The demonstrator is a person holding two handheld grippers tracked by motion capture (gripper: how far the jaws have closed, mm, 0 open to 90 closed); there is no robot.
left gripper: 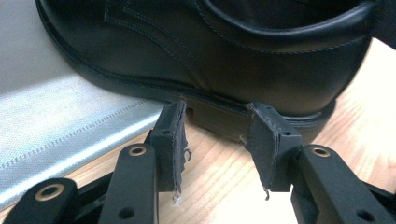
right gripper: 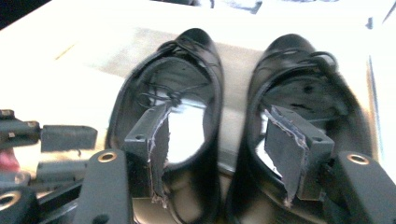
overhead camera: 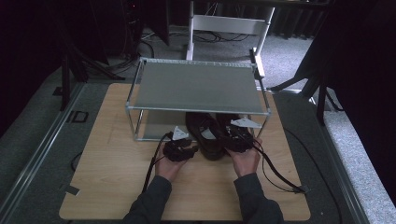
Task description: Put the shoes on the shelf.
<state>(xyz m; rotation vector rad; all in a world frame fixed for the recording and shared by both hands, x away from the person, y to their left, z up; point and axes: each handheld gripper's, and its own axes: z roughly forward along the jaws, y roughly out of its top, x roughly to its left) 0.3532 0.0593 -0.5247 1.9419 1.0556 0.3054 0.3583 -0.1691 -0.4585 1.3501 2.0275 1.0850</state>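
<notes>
1. Position. A pair of black leather shoes sits at the front of the metal rack (overhead camera: 140,112), toes in on the lower shelf (left gripper: 56,116), heels out over the wooden table (overhead camera: 116,186). The left shoe (overhead camera: 204,135) and right shoe (overhead camera: 232,133) lie side by side, close, maybe touching.

2. My left gripper (left gripper: 217,128): jaws apart at a middling width, nothing between them, pads aimed at the outer side of the left shoe's heel block. Tips look just short of the sole edge; contact uncertain.

3. My right gripper (right gripper: 224,135): jaws wide, empty. One pad hangs over the mouth of the left shoe, the other over the mouth of the right shoe. The two inner collars sit between the pads.

4. Handling, as I judge it. Stiff sole and heel, softer upper that will give under a pinch. Smooth polished leather, likely slick against my pads. Moderate weight, not fragile, though it could scuff.

5. Where to grip. The heel counter or the collar wall looks best: firm and thin enough to span. Closing the right jaws as they stand might pinch both inner collars together and carry the pair.

6. Risk. A shoe held by the heel may swing toe-down; laces (right gripper: 177,46) could snag the shelf lip.
</notes>
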